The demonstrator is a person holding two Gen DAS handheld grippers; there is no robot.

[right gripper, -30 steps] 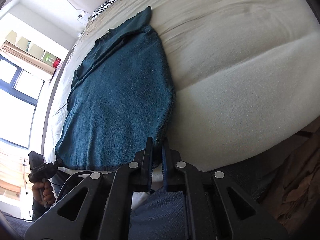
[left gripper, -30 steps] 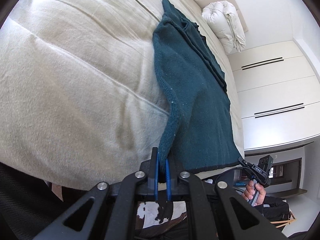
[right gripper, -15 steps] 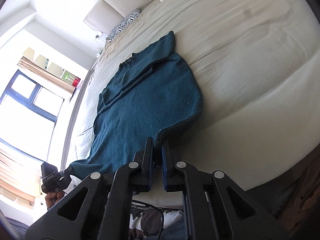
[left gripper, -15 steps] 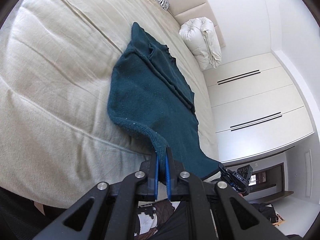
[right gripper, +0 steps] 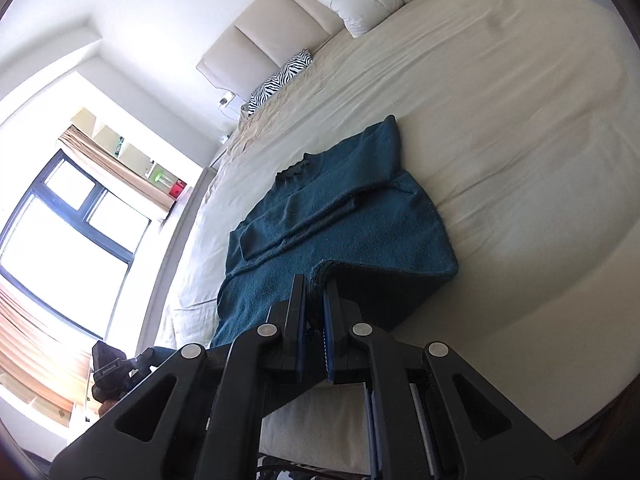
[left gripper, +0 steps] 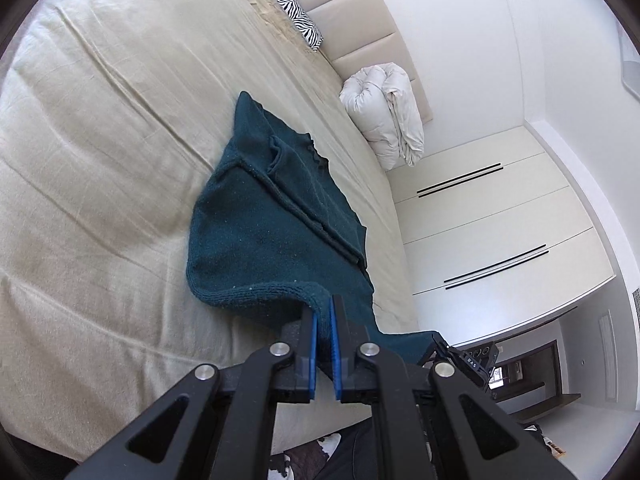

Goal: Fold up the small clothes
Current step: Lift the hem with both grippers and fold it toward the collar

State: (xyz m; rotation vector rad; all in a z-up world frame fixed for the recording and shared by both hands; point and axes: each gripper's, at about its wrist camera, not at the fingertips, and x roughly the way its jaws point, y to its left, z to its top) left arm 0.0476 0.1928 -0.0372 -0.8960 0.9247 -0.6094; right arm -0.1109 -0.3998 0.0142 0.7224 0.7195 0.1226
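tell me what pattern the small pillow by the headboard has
Black-and-white zebra stripes on the pillow; it shows best in the left wrist view.

Bright daylight enters from the window (right gripper: 68,240), which is blown out to white. The bed (left gripper: 100,160) is evenly lit with soft shadows (sharp focus overall). Strong fisheye bending and dark corners frame both views.
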